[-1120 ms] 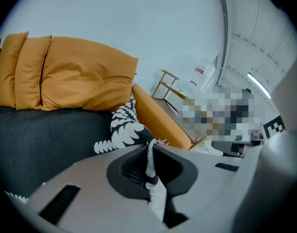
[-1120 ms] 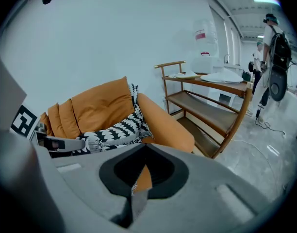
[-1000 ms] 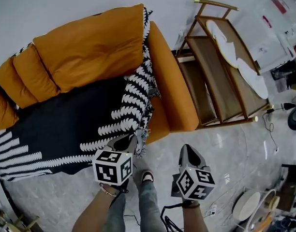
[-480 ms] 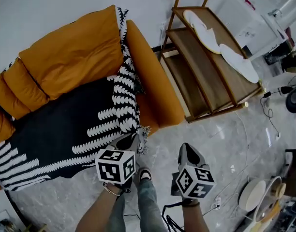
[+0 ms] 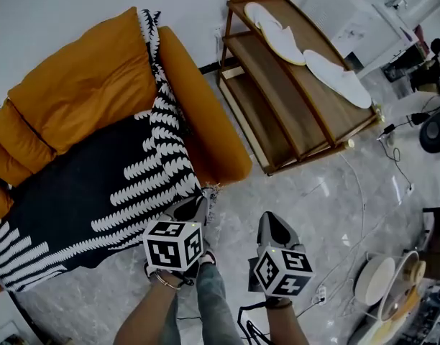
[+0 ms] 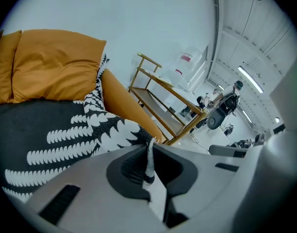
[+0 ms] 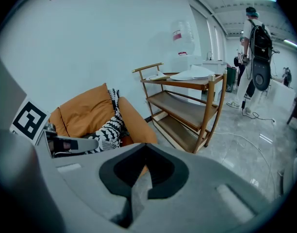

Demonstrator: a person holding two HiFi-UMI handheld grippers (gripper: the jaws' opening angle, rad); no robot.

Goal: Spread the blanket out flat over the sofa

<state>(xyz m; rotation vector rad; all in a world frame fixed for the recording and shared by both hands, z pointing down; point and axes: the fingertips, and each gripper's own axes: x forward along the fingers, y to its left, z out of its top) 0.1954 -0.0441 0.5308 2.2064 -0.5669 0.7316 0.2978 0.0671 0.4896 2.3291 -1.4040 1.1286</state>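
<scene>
A black blanket with white leaf stripes (image 5: 98, 185) lies over the seat of the orange sofa (image 5: 83, 92). One patterned edge runs up between the back cushion and the right armrest. My left gripper (image 5: 198, 201) is at the sofa's front right corner, shut on the blanket's fringed corner. In the left gripper view a strip of blanket (image 6: 105, 127) is pinched between the closed jaws of the left gripper (image 6: 149, 147). My right gripper (image 5: 267, 220) hangs over the floor to the right, shut and empty. The right gripper view shows the right gripper (image 7: 144, 147), the sofa (image 7: 85, 113) and the blanket (image 7: 107, 127) ahead.
A wooden shelf rack (image 5: 292, 85) stands right of the sofa with white slippers (image 5: 338, 77) on top. Cables (image 5: 364, 192) trail over the marble floor. Round objects (image 5: 374, 279) sit at the lower right. A person with a backpack (image 7: 253, 42) stands far off.
The sofa and rack have slid left and up in the head view. Both grippers keep their places in the picture, and the left one still holds the blanket's corner.
</scene>
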